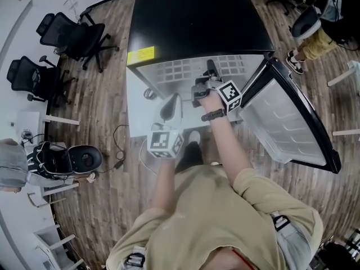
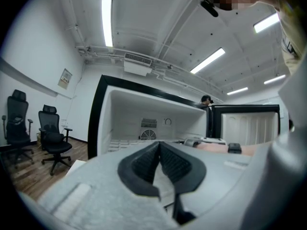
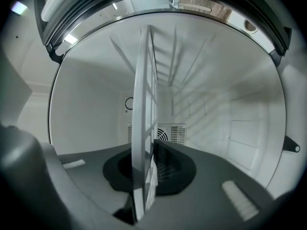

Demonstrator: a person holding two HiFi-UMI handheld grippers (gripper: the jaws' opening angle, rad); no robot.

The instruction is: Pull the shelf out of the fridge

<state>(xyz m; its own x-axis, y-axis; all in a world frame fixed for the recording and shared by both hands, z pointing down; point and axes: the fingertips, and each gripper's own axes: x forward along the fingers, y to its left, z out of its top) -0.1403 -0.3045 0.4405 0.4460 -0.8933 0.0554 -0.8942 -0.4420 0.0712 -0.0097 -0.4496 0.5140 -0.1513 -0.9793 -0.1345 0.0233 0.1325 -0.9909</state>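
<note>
A small fridge (image 1: 197, 21) with a black top stands open below me, its door (image 1: 292, 122) swung out to the right. The white wire shelf (image 1: 180, 71) sticks out of the front of the compartment. My right gripper (image 1: 210, 72) is at the shelf's front edge. In the right gripper view the shelf (image 3: 143, 104) runs edge-on between the jaws, and the right gripper (image 3: 147, 176) is shut on it. My left gripper (image 1: 171, 107) hangs just in front of the fridge, left of the right arm. In its own view the left gripper (image 2: 159, 148) is shut with nothing in it.
Two black office chairs (image 1: 73, 35) (image 1: 34, 77) stand to the left on the wood floor. A cable (image 1: 118, 145) lies left of the fridge front. A person (image 1: 315, 32) sits at the far right. A fan grille (image 3: 168, 133) is on the fridge's back wall.
</note>
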